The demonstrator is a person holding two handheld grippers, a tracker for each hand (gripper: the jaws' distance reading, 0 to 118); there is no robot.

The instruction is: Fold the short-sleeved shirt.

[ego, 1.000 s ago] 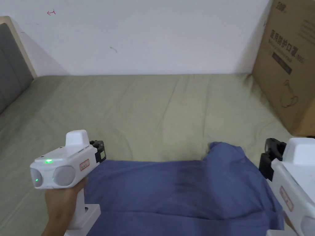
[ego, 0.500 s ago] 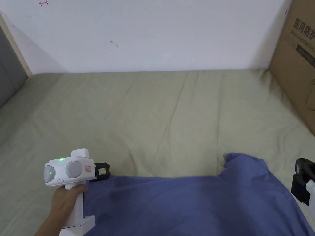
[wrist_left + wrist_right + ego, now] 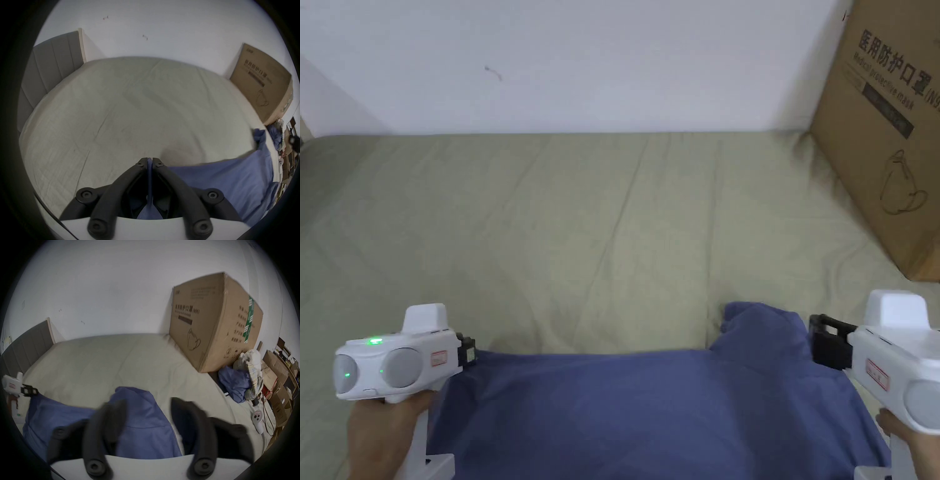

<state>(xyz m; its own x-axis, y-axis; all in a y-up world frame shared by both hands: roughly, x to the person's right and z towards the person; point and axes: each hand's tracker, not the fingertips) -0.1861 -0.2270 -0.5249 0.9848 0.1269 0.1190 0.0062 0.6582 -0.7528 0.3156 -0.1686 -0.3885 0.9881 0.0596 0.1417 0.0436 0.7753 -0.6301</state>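
Note:
A blue short-sleeved shirt [image 3: 650, 406] lies spread on the olive-green bed sheet [image 3: 581, 237] near the front edge, with a raised fold at its far right corner [image 3: 762, 319]. My left gripper [image 3: 469, 351] is at the shirt's far left corner; in the left gripper view its jaws are shut on a thin edge of the blue shirt [image 3: 219, 177], pinched at the gripper [image 3: 150, 160]. My right gripper [image 3: 815, 340] hovers at the right side of the shirt; in the right gripper view the gripper [image 3: 148, 404] stands open above the shirt [image 3: 141, 412], blurred.
A large cardboard box [image 3: 887, 131] stands on the bed at the right against the white wall. A grey padded headboard [image 3: 48, 68] is at the left. Beyond the box lie a pile of clothes [image 3: 235, 382] and stacked boxes [image 3: 279, 394].
The left gripper has drawn nearer and lower with the shirt's corner. The right gripper has come back in at the right side of the shirt. The head camera shifted.

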